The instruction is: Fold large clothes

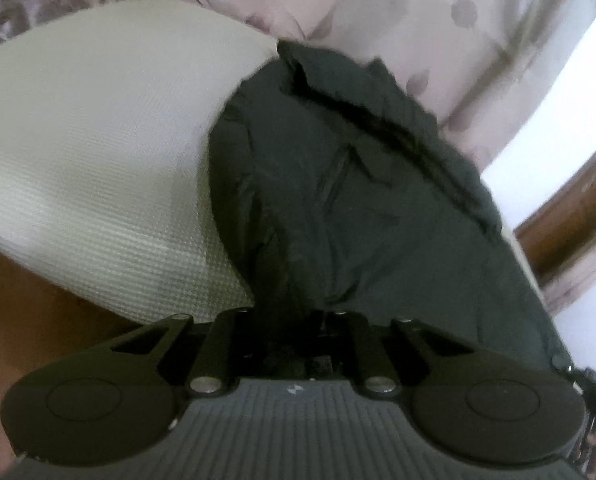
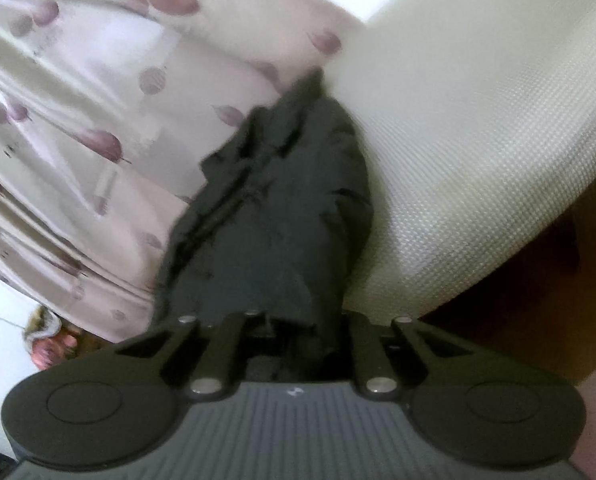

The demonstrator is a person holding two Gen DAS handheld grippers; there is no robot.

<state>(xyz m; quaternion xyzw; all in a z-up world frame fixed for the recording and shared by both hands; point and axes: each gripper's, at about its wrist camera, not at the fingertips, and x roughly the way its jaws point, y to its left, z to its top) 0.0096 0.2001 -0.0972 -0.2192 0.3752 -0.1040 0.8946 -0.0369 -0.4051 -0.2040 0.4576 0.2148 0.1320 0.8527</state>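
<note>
A dark, puffy jacket (image 1: pixel 357 200) with a zip lies bunched on a white textured mattress (image 1: pixel 98 160). In the left wrist view its near edge runs down into my left gripper (image 1: pixel 294 332), whose jaws are drawn together on the cloth; the fingertips are hidden by the fabric. In the right wrist view the same jacket (image 2: pixel 274 220) stretches away as a long narrow bundle beside the mattress (image 2: pixel 477 140). My right gripper (image 2: pixel 298 336) is shut on its near end, and the cloth covers the fingertips there too.
A pale curtain with purple spots (image 1: pixel 397 20) (image 2: pixel 78 100) hangs close behind the jacket. A brown wooden frame (image 1: pixel 569 220) stands at the right, and brown wood (image 2: pixel 537 280) lies beyond the mattress edge. A pinkish, furry object (image 2: pixel 50 344) lies low at the left.
</note>
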